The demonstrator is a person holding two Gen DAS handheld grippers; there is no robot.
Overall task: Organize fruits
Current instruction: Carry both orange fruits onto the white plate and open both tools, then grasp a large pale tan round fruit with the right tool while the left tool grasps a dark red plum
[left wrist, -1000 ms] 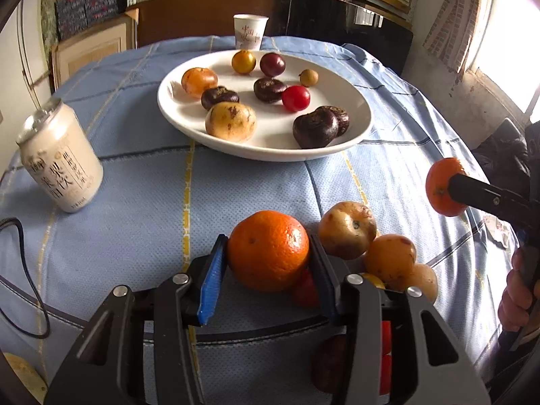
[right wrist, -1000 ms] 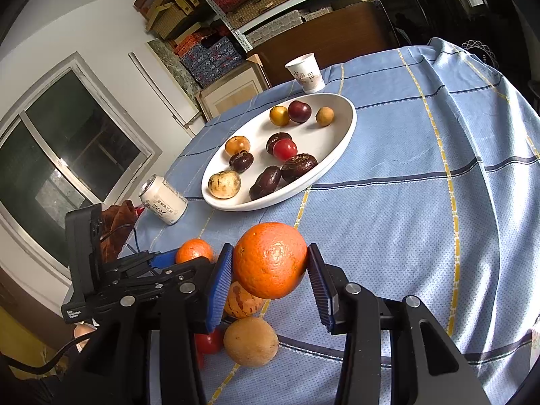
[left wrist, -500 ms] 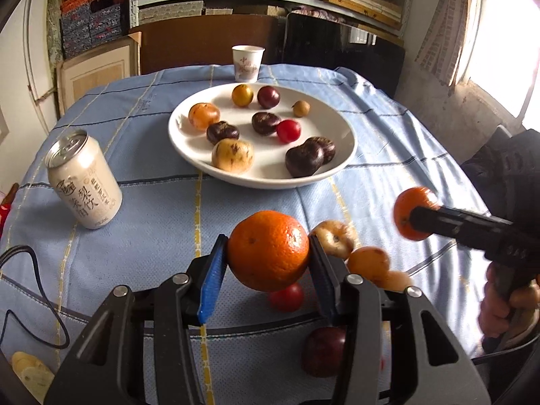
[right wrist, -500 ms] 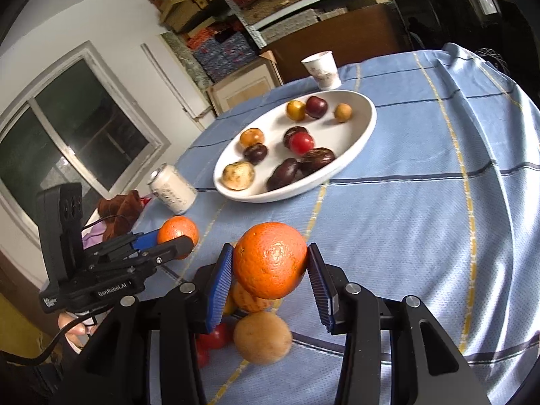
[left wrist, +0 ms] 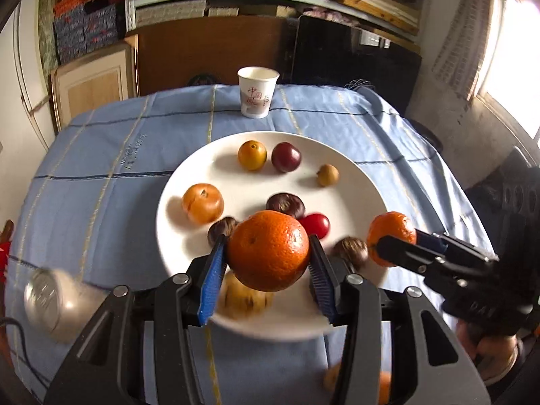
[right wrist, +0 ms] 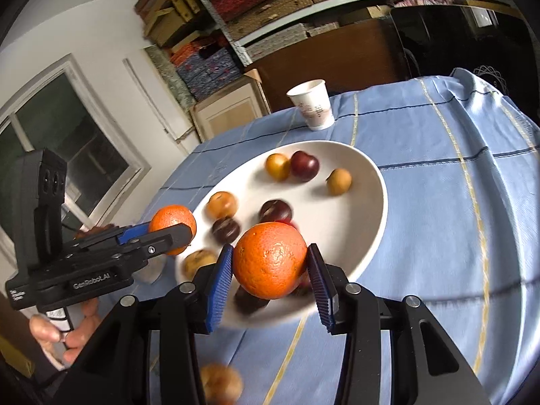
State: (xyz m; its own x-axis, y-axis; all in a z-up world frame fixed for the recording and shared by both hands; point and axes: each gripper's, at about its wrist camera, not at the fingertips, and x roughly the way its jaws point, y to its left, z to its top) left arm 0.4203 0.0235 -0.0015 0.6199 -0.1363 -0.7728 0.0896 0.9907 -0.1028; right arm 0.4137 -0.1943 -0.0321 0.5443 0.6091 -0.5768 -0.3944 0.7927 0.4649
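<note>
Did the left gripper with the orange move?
Yes. The left gripper, clamped on its orange, moved forward from bare cloth to above the white plate.

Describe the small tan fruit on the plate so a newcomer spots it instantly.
Find the white plate on the blue cloth. On its far right side, right of the dark red plum, lies the tan fruit. It is the smallest fruit there, lying alone.

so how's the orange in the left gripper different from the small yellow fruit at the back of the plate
The orange is far larger than the yellow fruit. Its peel is deep orange and pebbled; the yellow fruit's skin looks smooth and golden. The orange is clamped in the left gripper above the plate, while the yellow fruit rests on the plate. Both are round.
</note>
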